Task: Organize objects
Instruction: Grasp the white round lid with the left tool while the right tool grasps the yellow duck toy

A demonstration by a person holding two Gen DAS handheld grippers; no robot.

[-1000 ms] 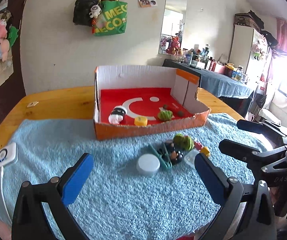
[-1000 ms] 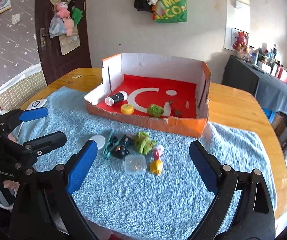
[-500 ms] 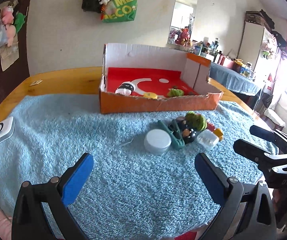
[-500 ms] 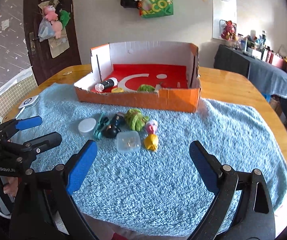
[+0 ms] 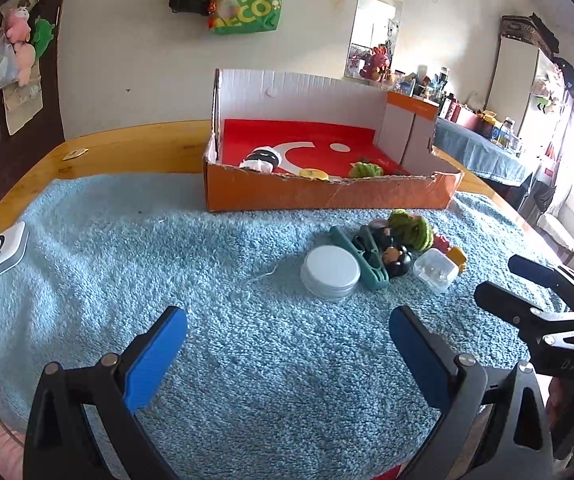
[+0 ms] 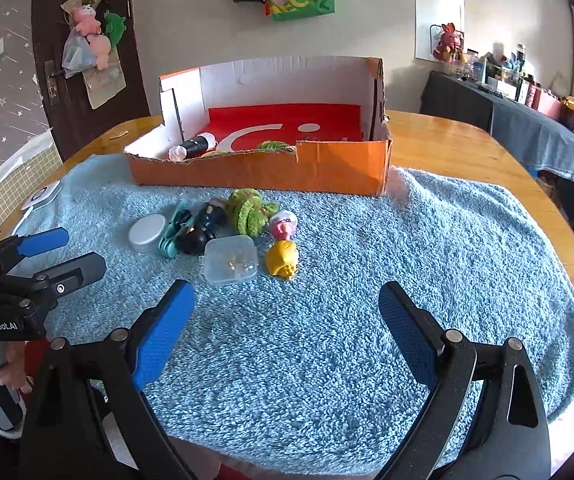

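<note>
A blue towel point(image 5: 167, 248) covers most of the wooden table point(image 6: 467, 148) and lies under both tongs, probably to stop small things rolling or sliding. Straight ahead of them, at the towel's far edge, sits the orange cardboard box point(image 5: 327, 196), its near wall low and torn, which makes it easy to drop things in from this side; a few items already rest on its red floor, so it looks like the sorting place. Between the box and the tongs a tight cluster waits on the towel: a green fuzzy ball point(image 6: 247, 212), a round white tin point(image 5: 330, 271) ahead and a little right of the left tongs point(image 5: 287, 344), a teal clip point(image 6: 173, 232) touching a black toy, a clear plastic case point(image 6: 230, 261) just ahead and left of the right tongs point(image 6: 285, 324), then a yellow toy point(image 6: 283, 258) and a pink toy point(image 6: 283, 224) beside it. Both tongs hang low over the towel, spread wide and empty, seemingly ready to pick from the cluster
</note>
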